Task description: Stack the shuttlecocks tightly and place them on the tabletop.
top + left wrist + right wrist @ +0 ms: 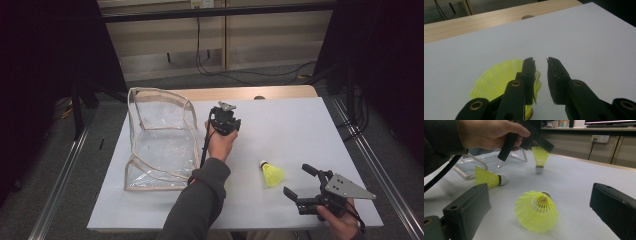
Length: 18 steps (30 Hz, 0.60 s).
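Note:
A yellow shuttlecock (540, 158) stands cork down on the white table (300, 130), right under my left gripper (544, 145). In the left gripper view its mesh skirt (499, 80) lies behind the left jaw, and the gap at my left gripper (540, 60) is almost empty, the right jaw clear of the mesh. A second shuttlecock (536, 211) (271, 173) lies in front of my right gripper (297, 179), whose jaws stand wide apart around nothing. A third shuttlecock (490, 180) lies on its side by the bag.
A clear plastic bag (160, 140) with beige trim stands open on the table's left side, also seen as the bag (486, 162) behind the left hand. A wooden strip (250, 93) runs along the far edge. The left forearm (200, 200) crosses the table's front.

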Each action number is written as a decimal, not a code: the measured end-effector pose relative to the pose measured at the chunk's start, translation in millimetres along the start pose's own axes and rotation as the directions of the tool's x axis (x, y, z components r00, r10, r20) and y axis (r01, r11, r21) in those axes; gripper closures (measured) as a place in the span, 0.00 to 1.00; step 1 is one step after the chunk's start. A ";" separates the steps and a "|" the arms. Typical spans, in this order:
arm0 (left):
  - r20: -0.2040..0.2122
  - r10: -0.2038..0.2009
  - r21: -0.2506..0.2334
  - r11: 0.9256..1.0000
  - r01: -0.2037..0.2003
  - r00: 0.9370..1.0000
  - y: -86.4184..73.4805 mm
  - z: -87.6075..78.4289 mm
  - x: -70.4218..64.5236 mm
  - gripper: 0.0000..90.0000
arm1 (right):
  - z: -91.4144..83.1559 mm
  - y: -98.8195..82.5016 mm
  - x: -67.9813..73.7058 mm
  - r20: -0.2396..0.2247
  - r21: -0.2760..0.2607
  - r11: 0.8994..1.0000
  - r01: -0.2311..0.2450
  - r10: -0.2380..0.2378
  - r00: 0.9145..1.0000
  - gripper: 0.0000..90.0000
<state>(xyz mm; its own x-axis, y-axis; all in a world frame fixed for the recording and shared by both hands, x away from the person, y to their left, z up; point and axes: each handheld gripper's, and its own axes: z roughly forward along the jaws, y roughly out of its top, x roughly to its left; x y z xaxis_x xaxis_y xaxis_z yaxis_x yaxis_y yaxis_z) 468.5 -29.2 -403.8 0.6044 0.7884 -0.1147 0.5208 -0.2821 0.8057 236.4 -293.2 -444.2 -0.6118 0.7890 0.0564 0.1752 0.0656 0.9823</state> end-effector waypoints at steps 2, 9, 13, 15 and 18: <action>0.026 -0.017 0.000 1.000 0.017 1.000 0.5 -0.8 -1.3 0.83 | 0.1 0.0 0.1 0.000 0.003 1.000 0.000 0.000 1.000 0.02; 0.066 -0.061 -0.007 0.998 0.062 0.996 1.9 -2.2 -3.6 0.84 | 0.9 -0.1 0.2 -0.005 0.002 1.000 -0.002 0.002 1.000 0.02; 0.069 -0.066 0.006 0.998 0.066 0.995 2.0 -1.7 -4.8 0.90 | 1.0 -0.2 0.3 -0.007 0.003 1.000 -0.002 0.002 1.000 0.02; 0.076 -0.078 0.002 0.997 0.078 0.994 2.0 -0.8 -4.5 0.94 | 1.0 -0.2 0.3 -0.006 0.004 1.000 -0.004 0.004 1.000 0.03; 0.074 -0.082 0.020 0.997 0.081 0.994 1.1 0.8 -4.0 0.98 | 1.0 -0.3 0.2 -0.006 0.003 1.000 -0.003 0.003 1.000 0.02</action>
<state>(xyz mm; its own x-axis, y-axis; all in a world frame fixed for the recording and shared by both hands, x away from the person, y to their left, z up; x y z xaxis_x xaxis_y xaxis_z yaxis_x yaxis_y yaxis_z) 467.1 -33.1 -402.9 0.6028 0.7661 -0.2230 0.5796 -0.2283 0.7823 237.0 -292.5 -444.6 -0.6160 0.7855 0.0601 0.1793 0.0655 0.9816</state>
